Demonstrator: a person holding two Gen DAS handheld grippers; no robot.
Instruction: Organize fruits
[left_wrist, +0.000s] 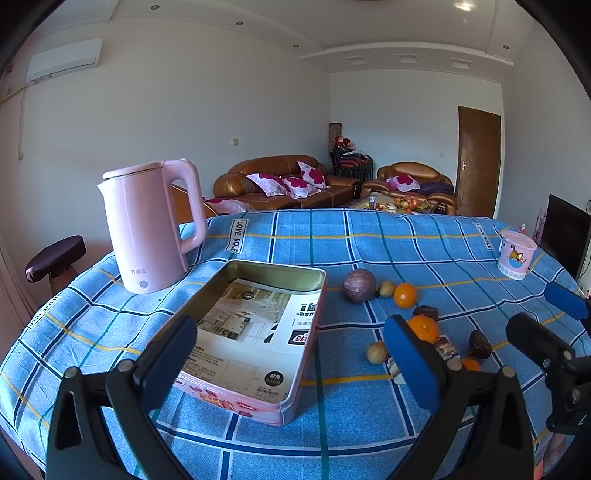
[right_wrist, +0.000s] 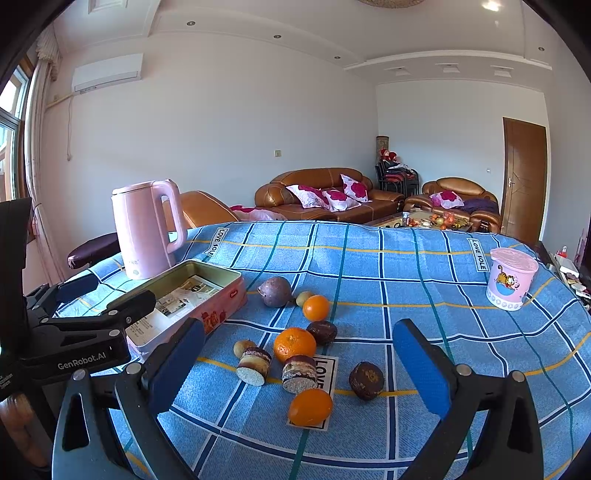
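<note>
Several fruits lie loose on the blue checked tablecloth (right_wrist: 369, 266): a purple passion fruit (right_wrist: 275, 291), three oranges (right_wrist: 294, 345) (right_wrist: 316, 307) (right_wrist: 310, 406), two dark wrinkled fruits (right_wrist: 366, 380) and small yellowish ones (right_wrist: 243, 348). Two cake-like rolls (right_wrist: 254, 365) sit among them. A pink tin box (left_wrist: 280, 267), lidless, holds only a printed sheet. My left gripper (left_wrist: 291, 365) is open over the tin's near end. My right gripper (right_wrist: 299, 369) is open above the near fruits, holding nothing. Each gripper shows in the other's view: right gripper (left_wrist: 550, 317), left gripper (right_wrist: 107, 295).
A pink kettle (left_wrist: 147, 229) stands behind the tin at the table's left. A pink lidded cup (right_wrist: 511, 282) sits far right. A dark stool (left_wrist: 55, 258) is beyond the left table edge. Sofas and a low table are behind.
</note>
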